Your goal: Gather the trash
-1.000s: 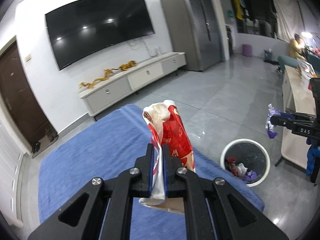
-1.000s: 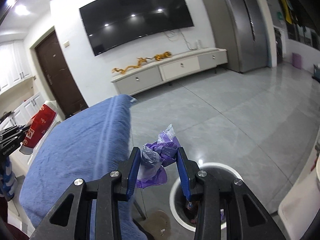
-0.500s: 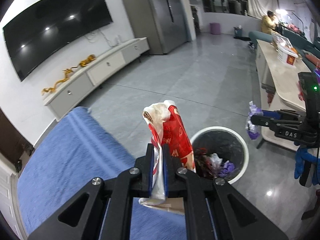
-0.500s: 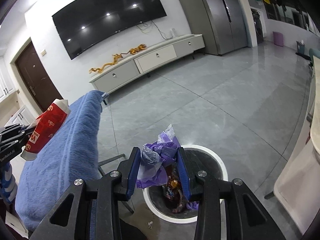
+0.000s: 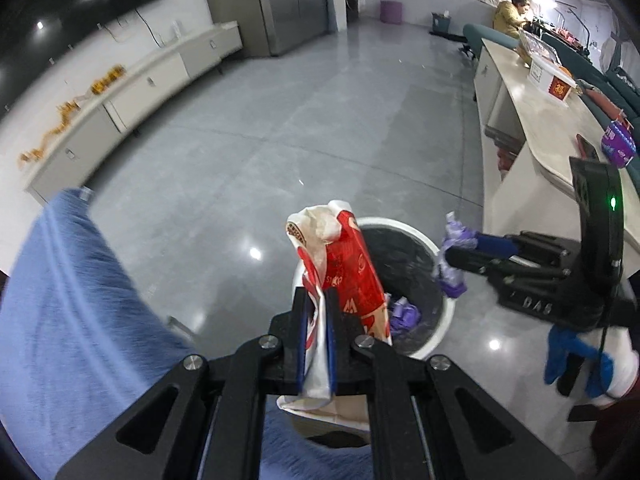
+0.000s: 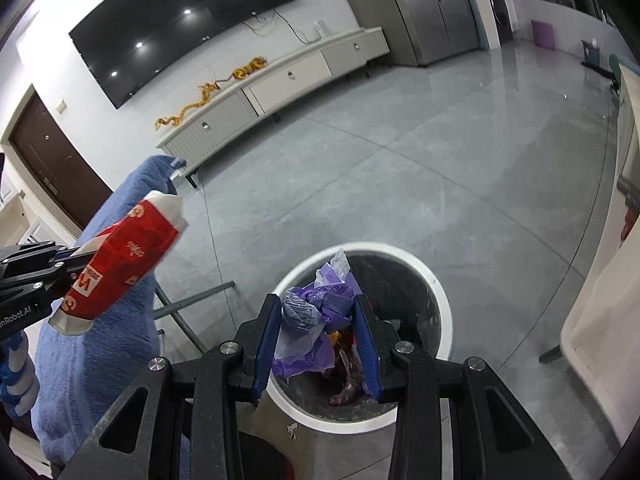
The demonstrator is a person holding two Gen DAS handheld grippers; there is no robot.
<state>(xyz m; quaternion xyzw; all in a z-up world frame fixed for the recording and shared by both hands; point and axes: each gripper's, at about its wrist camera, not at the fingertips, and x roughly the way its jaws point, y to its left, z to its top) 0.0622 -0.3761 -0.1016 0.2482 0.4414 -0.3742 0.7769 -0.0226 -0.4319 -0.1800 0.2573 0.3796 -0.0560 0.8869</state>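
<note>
My left gripper (image 5: 318,300) is shut on a crumpled red and white carton (image 5: 344,272), held above the near rim of a round white trash bin (image 5: 440,320). The carton also shows at the left of the right wrist view (image 6: 120,264). My right gripper (image 6: 316,320) is shut on a crumpled purple plastic wrapper (image 6: 320,308), directly over the bin (image 6: 436,280). The right gripper with the wrapper (image 5: 454,264) shows over the bin's right rim in the left wrist view. Trash lies inside the bin.
A table under a blue cloth (image 5: 68,320) stands left of the bin; its metal legs (image 6: 188,304) show beside the bin. A pale counter (image 5: 540,152) runs along the right. A low TV cabinet (image 6: 280,80) stands against the far wall across grey floor.
Both grippers have swung down and toward the bin. The right gripper now hangs over the bin's opening, and the left one has come to its rim. Both still hold their trash.
</note>
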